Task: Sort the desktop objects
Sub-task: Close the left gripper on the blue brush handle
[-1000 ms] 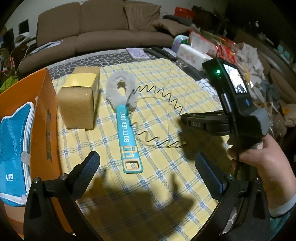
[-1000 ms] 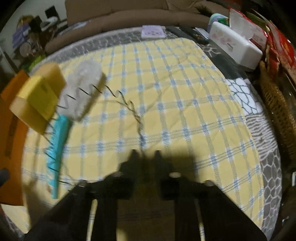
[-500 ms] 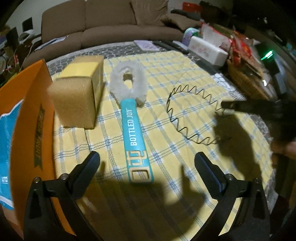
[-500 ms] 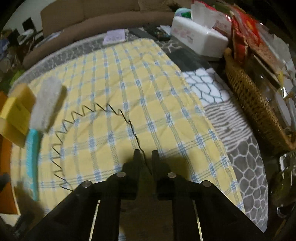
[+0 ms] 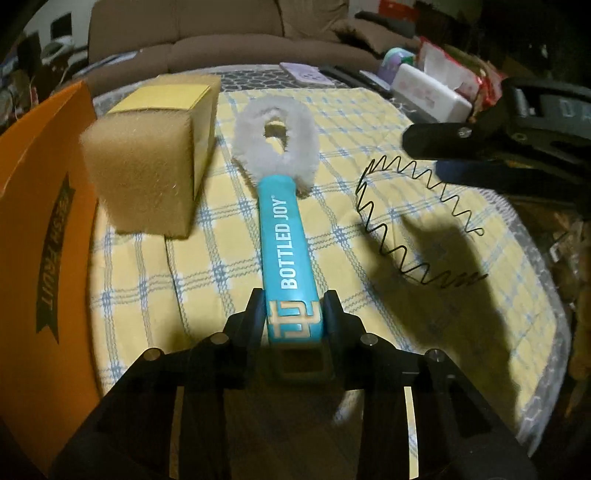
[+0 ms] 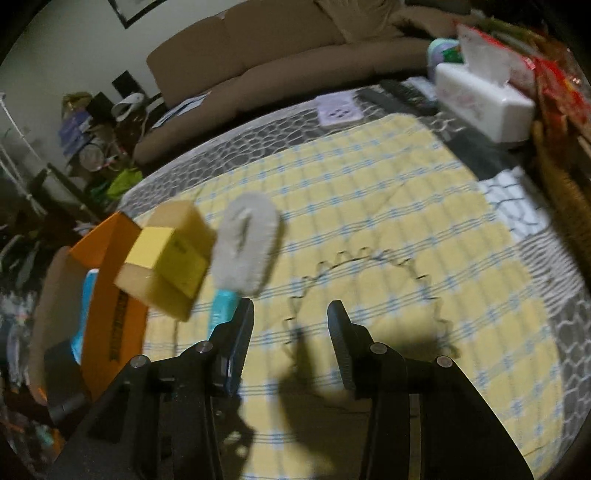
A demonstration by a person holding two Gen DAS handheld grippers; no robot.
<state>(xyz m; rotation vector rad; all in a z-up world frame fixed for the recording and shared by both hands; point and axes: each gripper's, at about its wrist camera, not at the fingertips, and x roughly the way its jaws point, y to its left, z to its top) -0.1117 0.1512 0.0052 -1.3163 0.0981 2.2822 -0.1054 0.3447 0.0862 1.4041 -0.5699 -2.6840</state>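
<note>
My left gripper [image 5: 294,314] is shut on the lower end of the teal "BOTTLED JOY" bottle brush [image 5: 282,229], whose white fluffy head points away over the yellow checked cloth [image 5: 480,332]. A tan sponge block with a yellow paper band [image 5: 147,158] stands left of the brush. A black wavy wire hairband [image 5: 413,221] lies on the cloth to the right. My right gripper [image 6: 291,317] is open and empty, above the hairband [image 6: 373,280]; it also shows at the right edge of the left wrist view [image 5: 517,136]. The brush [image 6: 243,247] and sponge [image 6: 166,258] show at left.
An orange cardboard box [image 5: 40,236] stands along the left, with a blue mesh pouch [image 6: 83,306] inside. A white tissue box [image 6: 484,99], remotes [image 6: 402,96], a purple card [image 6: 338,109] and a wicker basket [image 6: 565,192] sit at the back and right. A brown sofa [image 5: 221,33] is behind.
My left gripper has moved forward and shut on the brush handle. My right gripper has let go of the hairband, which lies on the cloth, and has opened and turned left.
</note>
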